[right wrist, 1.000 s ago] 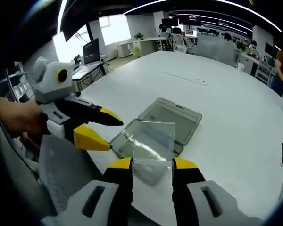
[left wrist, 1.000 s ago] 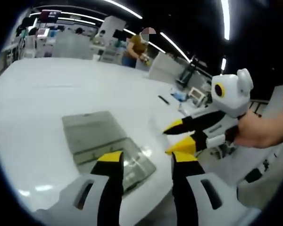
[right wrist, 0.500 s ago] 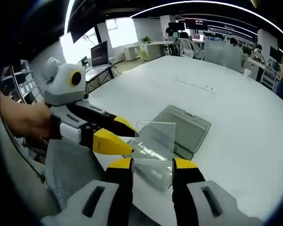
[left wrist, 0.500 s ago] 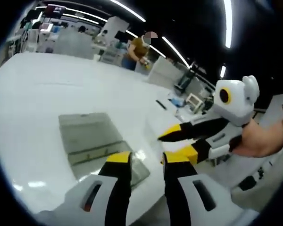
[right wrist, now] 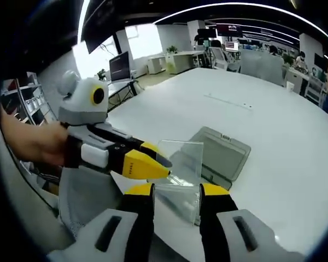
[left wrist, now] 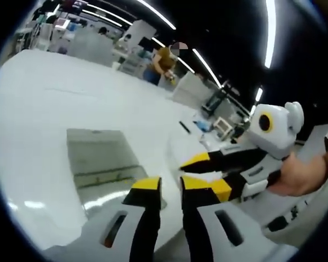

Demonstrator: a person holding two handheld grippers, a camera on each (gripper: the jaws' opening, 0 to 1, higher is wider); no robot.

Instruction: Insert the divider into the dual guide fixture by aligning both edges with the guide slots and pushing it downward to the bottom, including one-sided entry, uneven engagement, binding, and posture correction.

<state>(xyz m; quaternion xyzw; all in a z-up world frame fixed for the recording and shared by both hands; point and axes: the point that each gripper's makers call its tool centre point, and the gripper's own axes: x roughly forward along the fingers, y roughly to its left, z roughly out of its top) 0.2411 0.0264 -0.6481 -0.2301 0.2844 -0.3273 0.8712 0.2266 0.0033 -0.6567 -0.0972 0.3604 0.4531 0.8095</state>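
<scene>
Open-plan office; desks [right wrist: 177,59], monitors [right wrist: 119,66], strip lights [left wrist: 270,30].

Clear divider [right wrist: 177,164] upright above table, grey fixture [right wrist: 221,155] lying flat behind

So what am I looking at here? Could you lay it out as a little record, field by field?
Setting: large white table in an open office
Right gripper: jaws shut on a clear divider, held upright above the table
Left gripper: held by a hand, jaws nearly together, tips close beside the divider's edge; I cannot tell whether they touch
Fixture: flat grey tray-like piece lying on the table beyond the divider
Progress: divider not yet in the fixture
Background: a person standing at far desks
</scene>
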